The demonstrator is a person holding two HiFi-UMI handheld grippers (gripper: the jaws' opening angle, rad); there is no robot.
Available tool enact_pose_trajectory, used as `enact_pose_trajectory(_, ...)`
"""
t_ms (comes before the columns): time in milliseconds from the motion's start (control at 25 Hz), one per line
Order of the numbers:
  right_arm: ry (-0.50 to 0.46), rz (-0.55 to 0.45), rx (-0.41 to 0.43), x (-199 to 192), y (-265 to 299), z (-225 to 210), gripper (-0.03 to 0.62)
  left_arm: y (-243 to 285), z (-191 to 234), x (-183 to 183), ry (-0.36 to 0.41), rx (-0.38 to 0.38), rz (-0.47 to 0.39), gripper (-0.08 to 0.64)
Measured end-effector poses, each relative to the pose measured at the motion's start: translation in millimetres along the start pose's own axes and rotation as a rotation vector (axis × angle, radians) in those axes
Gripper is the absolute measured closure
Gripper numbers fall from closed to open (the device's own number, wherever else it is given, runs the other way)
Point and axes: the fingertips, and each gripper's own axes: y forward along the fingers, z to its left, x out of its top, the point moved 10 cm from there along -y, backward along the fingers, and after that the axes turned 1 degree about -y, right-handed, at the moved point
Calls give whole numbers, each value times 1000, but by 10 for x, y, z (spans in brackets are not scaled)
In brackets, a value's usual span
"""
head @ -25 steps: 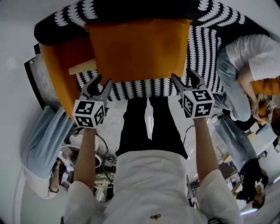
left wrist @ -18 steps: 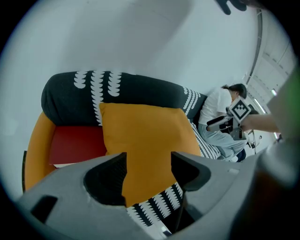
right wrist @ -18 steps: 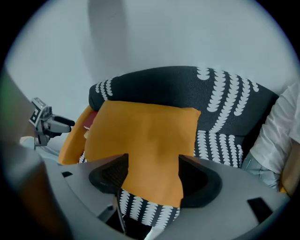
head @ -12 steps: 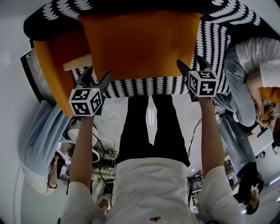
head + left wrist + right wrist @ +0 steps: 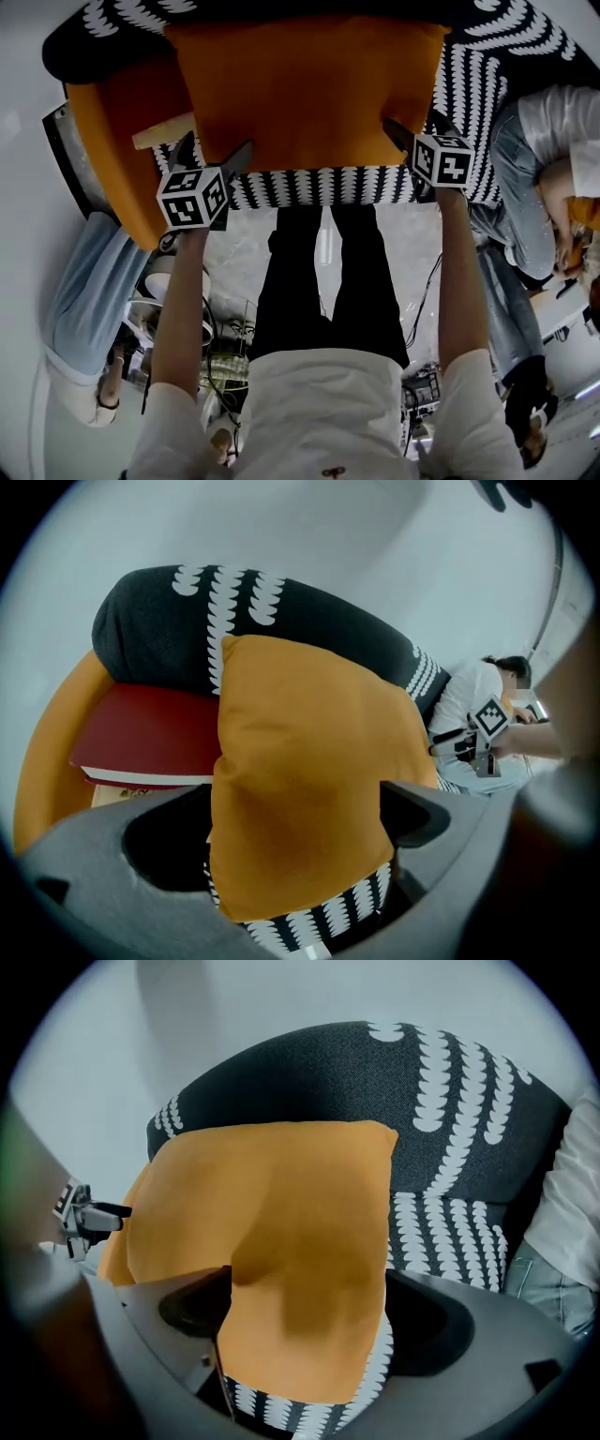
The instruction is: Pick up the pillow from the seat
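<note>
An orange pillow [image 5: 300, 84] leans upright on a black seat with a white scale pattern [image 5: 328, 187]. My left gripper [image 5: 214, 155] is at the pillow's lower left corner and my right gripper [image 5: 414, 131] at its lower right corner. In the left gripper view the pillow [image 5: 300, 771] fills the gap of the left gripper [image 5: 291, 836], whose jaws are opening wide around the corner. In the right gripper view the pillow [image 5: 272, 1232] likewise hangs between the right gripper [image 5: 309, 1321], its jaws opening too. Neither pair of pads visibly squeezes the fabric.
An orange round chair [image 5: 117, 159] with a red cushion [image 5: 150, 733] stands just left of the seat. One person in a white top and jeans [image 5: 544, 141] sits at the right; another in light blue [image 5: 89, 300] is at the lower left. Cables lie on the floor.
Both grippers have moved forward onto the pillow's lower corners, and their jaws have spread wider. The pillow has not shifted on the seat.
</note>
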Motion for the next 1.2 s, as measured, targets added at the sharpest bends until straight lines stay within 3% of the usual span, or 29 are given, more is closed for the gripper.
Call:
enact_pose_trajectory(160, 10, 10, 18, -76, 43, -65, 127, 116, -2, -63, -37, 11, 11, -32)
enact_pose_trajectory(560, -5, 50, 83, 20, 250, -222, 121, 344, 12, -30, -43, 3, 59, -32)
enact_pose_trajectory(880, -8, 78, 106, 8, 360, -281, 123, 501, 71, -44, -39, -52, 75, -29)
enact_pose_trajectory(1120, -18, 131, 119, 47, 370, -273, 131, 529, 45, -51, -47, -84, 83, 65)
enact_pose_trajectory(1200, -31, 146, 103, 86, 349, -246, 179, 535, 14, -32, -50, -90, 85, 102)
